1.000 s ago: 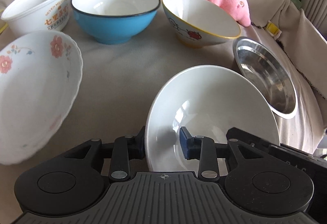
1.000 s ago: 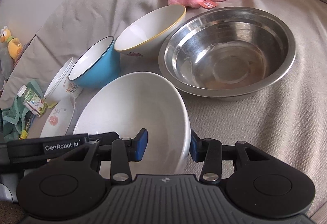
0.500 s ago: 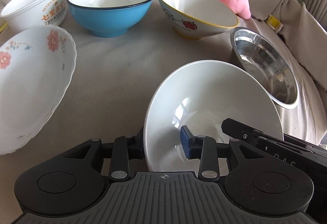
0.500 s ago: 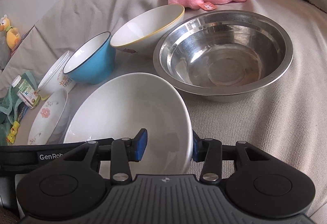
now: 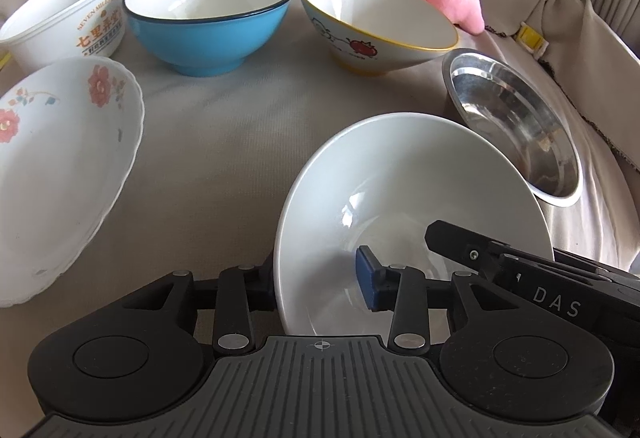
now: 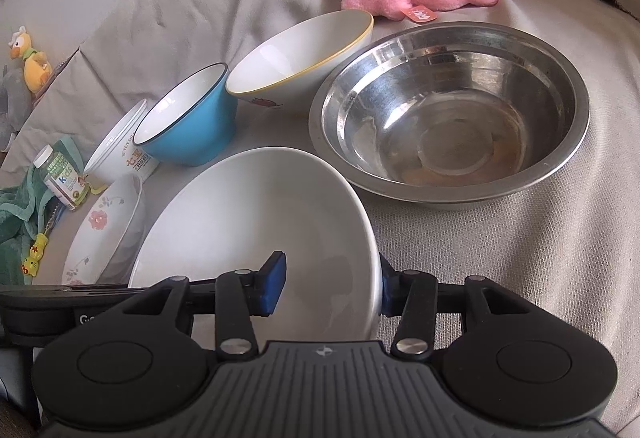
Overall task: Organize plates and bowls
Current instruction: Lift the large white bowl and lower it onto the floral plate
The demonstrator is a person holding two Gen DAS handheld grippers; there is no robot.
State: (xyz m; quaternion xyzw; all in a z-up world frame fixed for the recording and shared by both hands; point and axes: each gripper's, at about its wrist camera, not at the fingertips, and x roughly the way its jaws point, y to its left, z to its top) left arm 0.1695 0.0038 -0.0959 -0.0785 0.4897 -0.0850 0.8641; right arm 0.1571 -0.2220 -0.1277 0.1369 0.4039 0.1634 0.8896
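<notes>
Fingers (image 5: 366, 278) of left gripper (image 5: 316, 278) & right gripper (image 6: 330, 284) spread wider just now, white bowl (image 5: 404, 206) rim between; loose. Steel bowl (image 6: 448, 110) beside white bowl.

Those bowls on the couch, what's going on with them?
A person is sorting dishes with two hand-held claws. Both have the plain white bowl between their pads: the left claw straddles its rim on one side, the right claw on the other. Both claws' jaws have just been opening, so the bowl looks freshly set down beside the steel bowl. The blue bowl, yellow-rimmed bowl and flowered plate sit untouched.
</notes>
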